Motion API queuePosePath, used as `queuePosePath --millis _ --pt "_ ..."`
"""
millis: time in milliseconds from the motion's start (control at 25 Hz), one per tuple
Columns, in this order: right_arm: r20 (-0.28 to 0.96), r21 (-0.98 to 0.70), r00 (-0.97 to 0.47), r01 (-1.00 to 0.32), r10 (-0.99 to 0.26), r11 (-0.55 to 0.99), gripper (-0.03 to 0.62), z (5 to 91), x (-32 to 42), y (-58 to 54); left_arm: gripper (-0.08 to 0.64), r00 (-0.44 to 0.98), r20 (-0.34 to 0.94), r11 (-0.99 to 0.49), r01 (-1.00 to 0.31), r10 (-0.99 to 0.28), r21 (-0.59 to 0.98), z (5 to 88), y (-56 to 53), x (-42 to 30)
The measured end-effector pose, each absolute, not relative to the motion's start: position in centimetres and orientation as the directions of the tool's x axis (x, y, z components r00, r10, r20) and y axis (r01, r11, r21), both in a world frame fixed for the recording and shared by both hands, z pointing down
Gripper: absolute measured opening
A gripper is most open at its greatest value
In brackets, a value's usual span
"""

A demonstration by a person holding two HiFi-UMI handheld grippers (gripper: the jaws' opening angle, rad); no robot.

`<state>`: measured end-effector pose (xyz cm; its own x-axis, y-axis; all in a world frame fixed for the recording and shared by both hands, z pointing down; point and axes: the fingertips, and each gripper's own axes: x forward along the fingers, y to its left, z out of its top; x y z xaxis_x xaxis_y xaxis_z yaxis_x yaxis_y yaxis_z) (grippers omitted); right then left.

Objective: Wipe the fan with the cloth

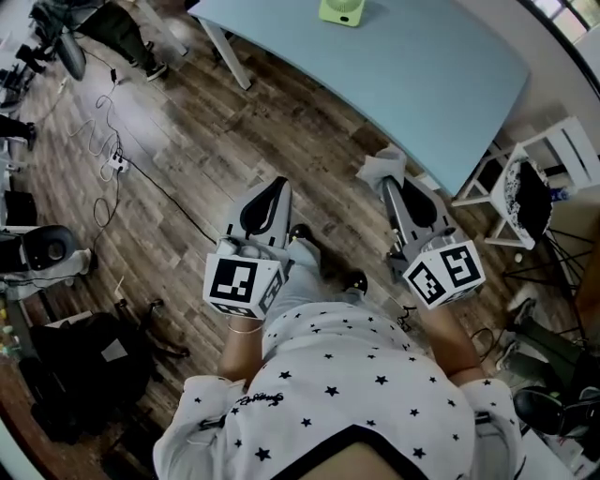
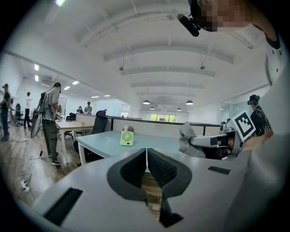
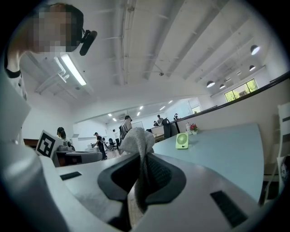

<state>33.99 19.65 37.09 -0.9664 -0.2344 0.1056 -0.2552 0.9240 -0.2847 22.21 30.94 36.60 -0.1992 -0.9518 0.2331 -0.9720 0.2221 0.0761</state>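
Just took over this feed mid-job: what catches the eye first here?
The grey cloth is pinched in the right gripper, held above the wood floor just short of the pale blue table. The small green fan stands at that table's far side. The left gripper is shut with nothing in it.
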Motion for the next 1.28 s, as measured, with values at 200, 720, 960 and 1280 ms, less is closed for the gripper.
queuePosePath --millis 200,720,960,1280 --pt "0.122 -0.279 -0.958 -0.286 -0.261 0.917 0.034 37.6 29.3 18.6 0.033 -0.175 0.230 0.196 -0.978 -0.957 0.072 36.6 29.4 17.1" --pt "0.129 -0.250 -0.935 -0.352 -0.329 0.902 0.034 37.7 19.9 17.4 0.034 -0.122 0.228 0.141 -0.988 -0.966 0.065 36.9 28.3 7.3" --pt "0.133 -0.237 -0.924 -0.382 -0.359 0.893 0.034 37.3 17.9 16.9 0.034 -0.107 0.208 0.127 -0.988 -0.972 0.088 36.7 27.9 4.9" --pt "0.134 -0.238 -0.915 -0.402 -0.380 0.884 0.034 37.1 16.5 14.3 0.033 -0.077 0.205 0.100 -0.989 -0.976 0.105 36.7 25.4 3.7"
